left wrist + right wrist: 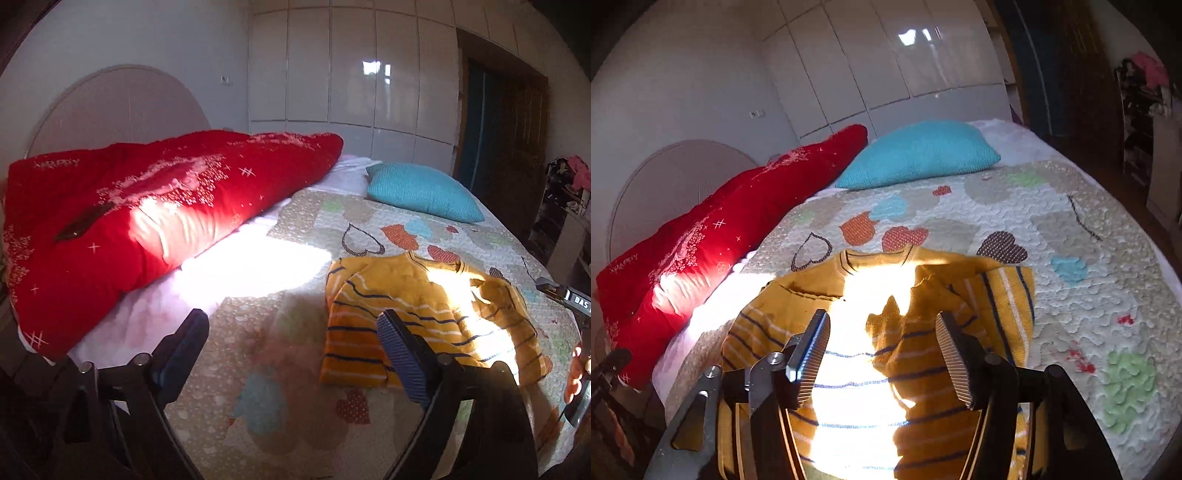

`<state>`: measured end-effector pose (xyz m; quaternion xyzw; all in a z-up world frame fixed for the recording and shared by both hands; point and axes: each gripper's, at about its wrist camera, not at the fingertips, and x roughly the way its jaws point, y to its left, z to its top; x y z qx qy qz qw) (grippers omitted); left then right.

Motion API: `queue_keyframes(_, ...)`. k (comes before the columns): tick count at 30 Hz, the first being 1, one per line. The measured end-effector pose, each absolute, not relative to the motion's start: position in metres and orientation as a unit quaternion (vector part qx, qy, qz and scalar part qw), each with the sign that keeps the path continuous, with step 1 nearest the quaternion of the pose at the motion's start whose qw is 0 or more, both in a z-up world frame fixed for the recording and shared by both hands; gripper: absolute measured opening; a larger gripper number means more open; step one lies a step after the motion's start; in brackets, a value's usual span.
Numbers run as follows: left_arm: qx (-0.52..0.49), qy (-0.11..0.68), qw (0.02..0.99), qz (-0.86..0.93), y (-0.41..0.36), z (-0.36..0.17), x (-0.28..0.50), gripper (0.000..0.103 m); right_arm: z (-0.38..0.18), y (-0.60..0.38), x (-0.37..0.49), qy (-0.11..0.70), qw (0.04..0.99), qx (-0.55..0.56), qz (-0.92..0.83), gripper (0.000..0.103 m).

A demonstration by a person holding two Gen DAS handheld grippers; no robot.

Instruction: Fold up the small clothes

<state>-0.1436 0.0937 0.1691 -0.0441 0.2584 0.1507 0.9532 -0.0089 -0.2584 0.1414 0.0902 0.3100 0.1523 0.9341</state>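
A small yellow sweater [424,310] with navy and white stripes lies on the patterned bedspread [280,369], partly folded, with sleeves laid over the body. My left gripper [291,332] is open and empty, just left of the sweater's lower left edge. In the right wrist view the sweater [923,354] lies under my right gripper [882,339], which is open and empty above its middle. A bright sun patch washes out the sweater's centre. The right gripper's body shows at the right edge of the left wrist view.
A red quilt [147,206] lies folded along the head of the bed. A teal pillow [424,192] sits behind the sweater. White wardrobe doors [351,74] line the back wall. A dark doorway [498,122] and a cluttered shelf [565,199] stand to the right.
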Motion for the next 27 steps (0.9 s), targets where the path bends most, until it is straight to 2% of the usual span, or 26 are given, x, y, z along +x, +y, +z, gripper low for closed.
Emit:
queue_keyframes(1, -0.035, 0.234, 0.957, 0.169, 0.091, 0.175, -0.157, 0.1, 0.148, -0.257, -0.035, 0.28, 0.948, 0.074, 0.135, 0.085)
queue_keyframes(4, -0.021, 0.173, 0.965, 0.197, 0.086, 0.192, -0.183, 0.103, 0.149, -0.253, -0.1, 0.196, 0.979, 0.019, 0.056, 0.097)
queue_keyframes(6, -0.02, 0.157, 0.968, 0.194, 0.082, 0.201, -0.193, 0.103, 0.135, -0.255, -0.118, 0.196, 0.98, -0.003, 0.019, 0.101)
queue_keyframes(9, -0.02, 0.146, 0.973, 0.179, 0.076, 0.21, -0.202, 0.103, 0.102, -0.264, -0.115, 0.297, 0.955, -0.011, -0.017, 0.098)
queue_keyframes(12, -0.021, 0.153, 0.974, 0.166, 0.072, 0.21, -0.2, 0.103, 0.085, -0.284, -0.119, 0.332, 0.942, 0.035, -0.009, 0.097)
queue_keyframes(18, -0.066, 0.222, 0.964, 0.128, 0.073, 0.178, -0.176, 0.103, 0.085, -0.294, -0.129, 0.332, 0.942, 0.052, -0.005, 0.097)
queue_keyframes(27, -0.098, 0.3, 0.943, 0.111, 0.077, 0.131, -0.147, 0.103, 0.071, -0.263, -0.122, 0.343, 0.939, -0.004, -0.002, 0.097)
